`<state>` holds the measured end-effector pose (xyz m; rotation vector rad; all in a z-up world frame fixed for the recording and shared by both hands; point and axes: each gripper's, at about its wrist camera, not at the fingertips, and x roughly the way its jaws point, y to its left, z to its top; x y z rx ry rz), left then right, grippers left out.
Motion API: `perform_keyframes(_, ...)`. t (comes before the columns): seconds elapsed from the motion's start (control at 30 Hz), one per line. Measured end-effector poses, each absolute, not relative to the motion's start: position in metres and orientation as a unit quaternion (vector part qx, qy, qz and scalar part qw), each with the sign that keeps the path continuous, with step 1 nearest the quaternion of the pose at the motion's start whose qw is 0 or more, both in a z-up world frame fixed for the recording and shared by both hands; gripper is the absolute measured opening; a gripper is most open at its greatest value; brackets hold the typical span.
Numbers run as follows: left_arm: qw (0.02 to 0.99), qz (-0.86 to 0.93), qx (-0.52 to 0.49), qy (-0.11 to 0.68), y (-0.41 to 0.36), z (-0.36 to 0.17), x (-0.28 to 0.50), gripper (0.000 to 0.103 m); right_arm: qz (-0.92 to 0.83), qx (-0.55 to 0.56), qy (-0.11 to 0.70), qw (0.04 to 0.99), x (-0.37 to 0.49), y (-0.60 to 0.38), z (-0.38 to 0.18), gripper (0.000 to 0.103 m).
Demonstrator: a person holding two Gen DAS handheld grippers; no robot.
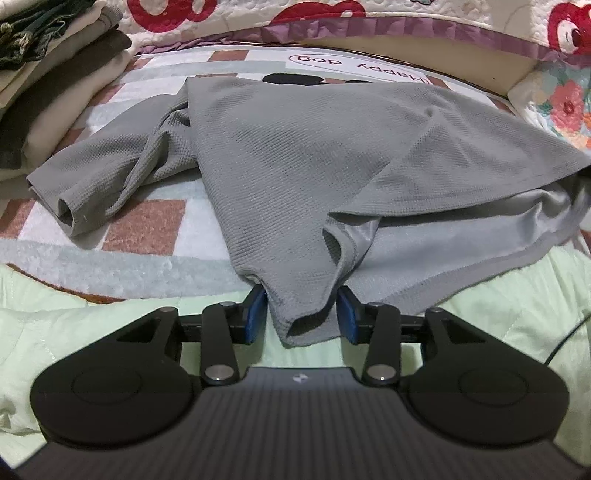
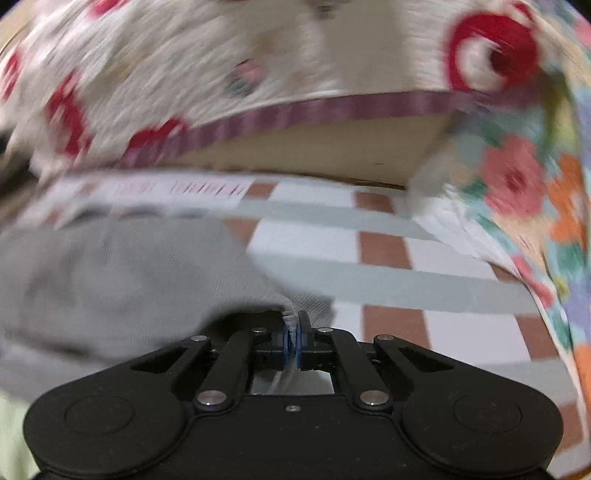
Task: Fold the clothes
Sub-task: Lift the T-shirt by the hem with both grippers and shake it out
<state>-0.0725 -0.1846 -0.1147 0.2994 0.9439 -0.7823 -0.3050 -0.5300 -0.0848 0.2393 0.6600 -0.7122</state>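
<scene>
A grey waffle-knit shirt (image 1: 295,147) lies on a checked blanket (image 1: 147,225), one sleeve (image 1: 85,184) stretched out to the left. A bunched hem corner (image 1: 303,306) hangs between the blue pads (image 1: 256,314) of my left gripper (image 1: 301,314), whose jaws stand wide apart around the cloth. The shirt's right side is raised, showing its smooth inside (image 1: 461,229). In the blurred right wrist view, my right gripper (image 2: 294,338) is shut on a thin edge of the grey shirt (image 2: 110,266).
A stack of folded clothes (image 1: 48,74) sits at the far left. A quilt with red bears (image 1: 332,14) hangs behind, and a floral cover (image 2: 524,184) is on the right. Pale green bedding (image 1: 74,325) lies under my left gripper.
</scene>
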Motion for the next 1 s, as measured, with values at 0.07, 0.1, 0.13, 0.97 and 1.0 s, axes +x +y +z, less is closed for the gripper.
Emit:
perform_keyframes(0.07, 0.806, -0.368, 0.140, 0.442, -0.182, -0.116, -0.074, 0.042, -0.355, 0.117, 0.322, 0.870, -0.308, -0.539, -0.085, 0.003)
perform_keyframes(0.1, 0.806, -0.370, 0.143, 0.439, -0.182, -0.116, -0.075, 0.043, -0.361, 0.113, 0.327, 0.866, -0.309, -0.542, -0.088, 0.003)
perform_keyframes(0.13, 0.806, -0.373, 0.147, 0.435, -0.183, -0.116, -0.076, 0.045, -0.363, 0.111, 0.332, 0.864, -0.309, -0.544, -0.091, 0.002)
perform_keyframes(0.97, 0.905, -0.270, 0.155, 0.289, -0.105, -0.004, -0.080, 0.008, -0.341, 0.221, 0.299, 0.863, -0.406, -0.452, -0.047, 0.000)
perform_keyframes(1.0, 0.903, -0.270, 0.159, 0.293, -0.096, 0.002, -0.084, 0.008, -0.337, 0.226, 0.301, 0.863, -0.414, -0.440, -0.044, 0.000)
